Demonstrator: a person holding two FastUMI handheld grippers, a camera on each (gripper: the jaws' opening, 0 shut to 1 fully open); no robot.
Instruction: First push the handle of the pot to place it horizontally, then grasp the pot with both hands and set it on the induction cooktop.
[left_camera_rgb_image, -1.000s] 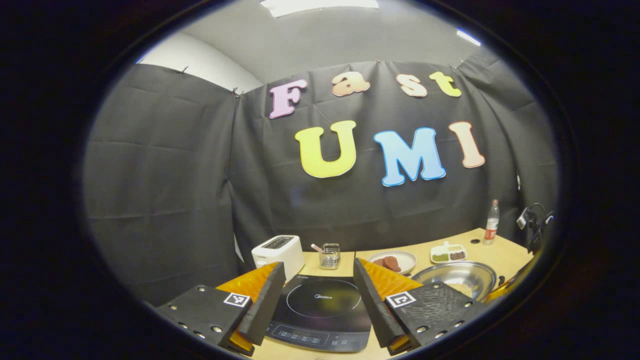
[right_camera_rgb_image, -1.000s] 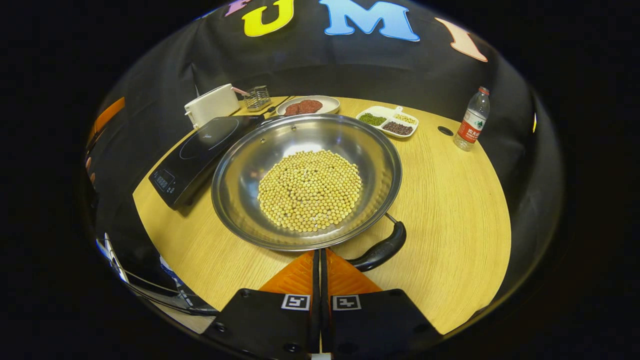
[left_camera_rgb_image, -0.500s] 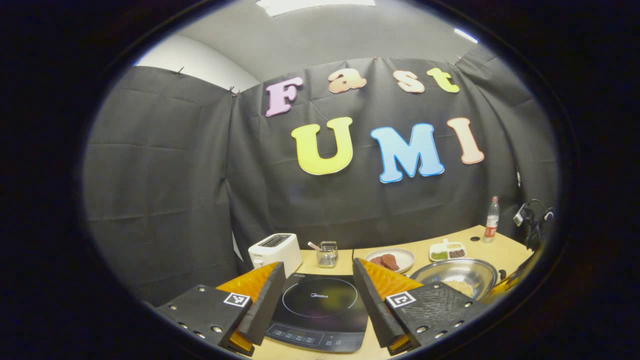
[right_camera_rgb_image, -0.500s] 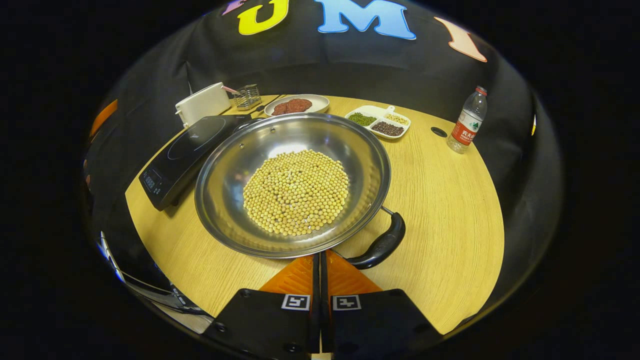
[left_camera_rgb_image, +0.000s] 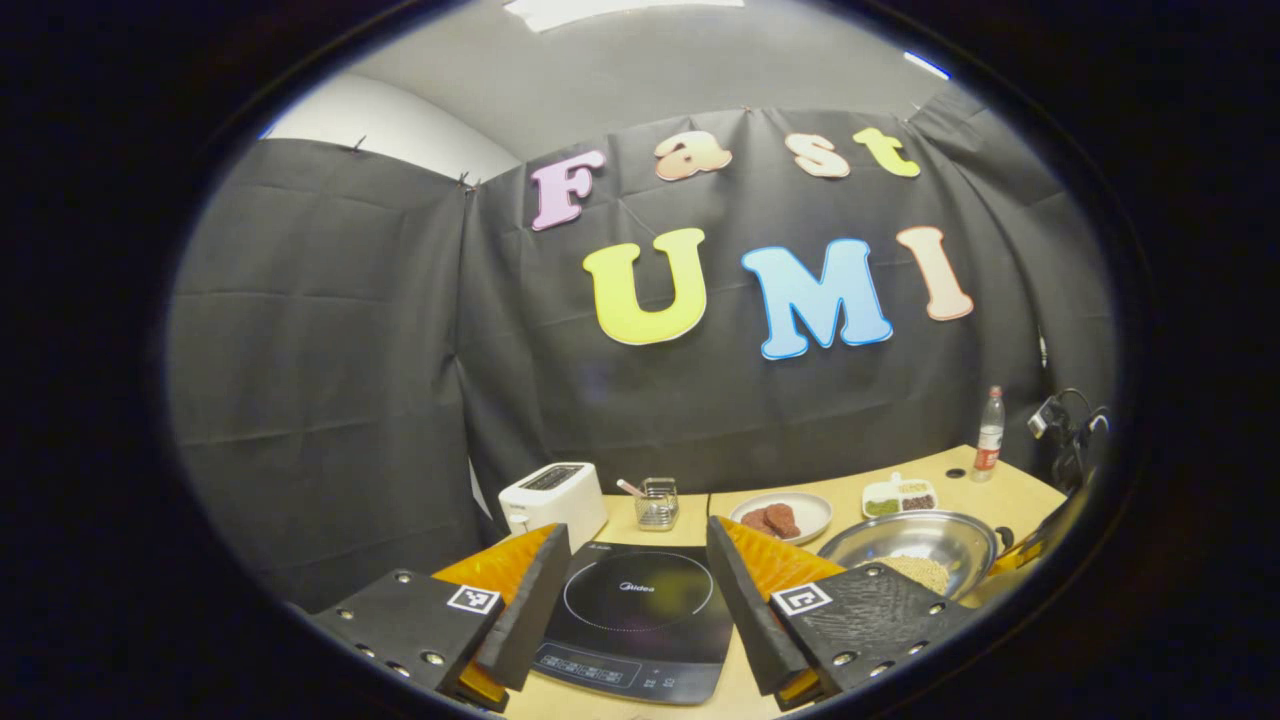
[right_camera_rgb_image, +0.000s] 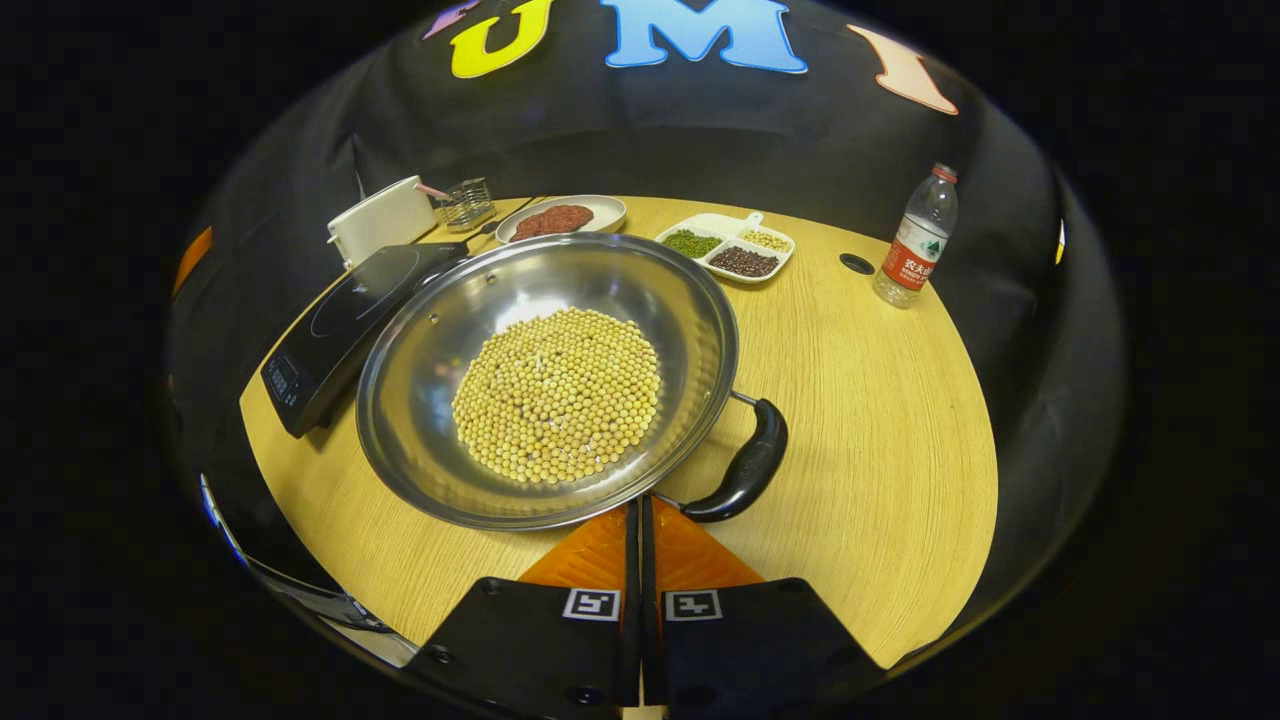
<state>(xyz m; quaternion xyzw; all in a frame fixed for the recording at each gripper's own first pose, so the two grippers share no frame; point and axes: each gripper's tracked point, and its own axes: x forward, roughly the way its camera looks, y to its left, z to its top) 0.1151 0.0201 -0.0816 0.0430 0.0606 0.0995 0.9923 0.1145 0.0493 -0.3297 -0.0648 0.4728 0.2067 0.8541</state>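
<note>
A wide steel pot (right_camera_rgb_image: 440, 340) holding soybeans (right_camera_rgb_image: 555, 395) sits on the wooden table (right_camera_rgb_image: 880, 400), its left rim close to the black induction cooktop (right_camera_rgb_image: 340, 310). The pot's black loop handle (right_camera_rgb_image: 745, 470) lies at its near right side. My right gripper (right_camera_rgb_image: 640, 505) is shut with nothing in it, its tips right by the pot's near rim and the handle's near end. In the left gripper view, my left gripper (left_camera_rgb_image: 637, 600) hangs open above the cooktop (left_camera_rgb_image: 640, 610), with the pot (left_camera_rgb_image: 900, 540) to its right.
Along the table's back stand a white toaster (right_camera_rgb_image: 380, 215), a wire holder (right_camera_rgb_image: 468, 203), a plate of red patties (right_camera_rgb_image: 560, 217), a divided dish of beans (right_camera_rgb_image: 725, 250) and a water bottle (right_camera_rgb_image: 912, 245). Bare tabletop lies right of the pot.
In the right gripper view the pot has shifted left towards the cooktop and its handle has swung round a little. The left gripper stays open; its view has drifted slightly.
</note>
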